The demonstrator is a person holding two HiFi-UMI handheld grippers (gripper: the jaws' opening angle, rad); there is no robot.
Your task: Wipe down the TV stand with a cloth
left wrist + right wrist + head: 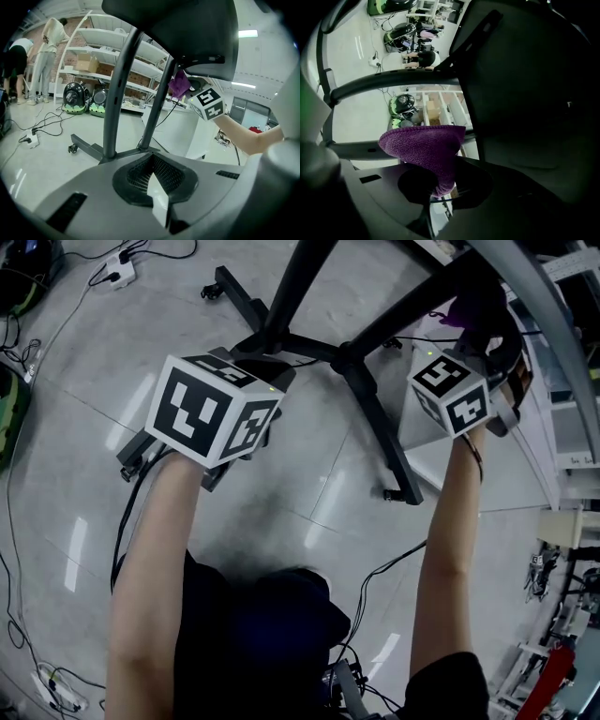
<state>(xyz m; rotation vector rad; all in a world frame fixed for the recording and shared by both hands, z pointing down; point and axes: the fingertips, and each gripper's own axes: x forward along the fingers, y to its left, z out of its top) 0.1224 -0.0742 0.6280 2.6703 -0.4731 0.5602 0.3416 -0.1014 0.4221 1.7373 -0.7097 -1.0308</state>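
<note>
The right gripper (440,190) pinches one end of the cloth (424,145). It looks soft, light and floppy. The left gripper (157,185) has its jaws together, empty.

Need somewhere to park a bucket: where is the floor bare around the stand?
Bare glossy pale floor lies between the black metal stand legs and the white power strip. The legs' right side is crowded: white cabinet, white shelving.

TV stand (349,360): on the floor (309,498).
left gripper (157,199): left of its posts.
cloth (426,147): in right gripper (433,199), beside right post.
</note>
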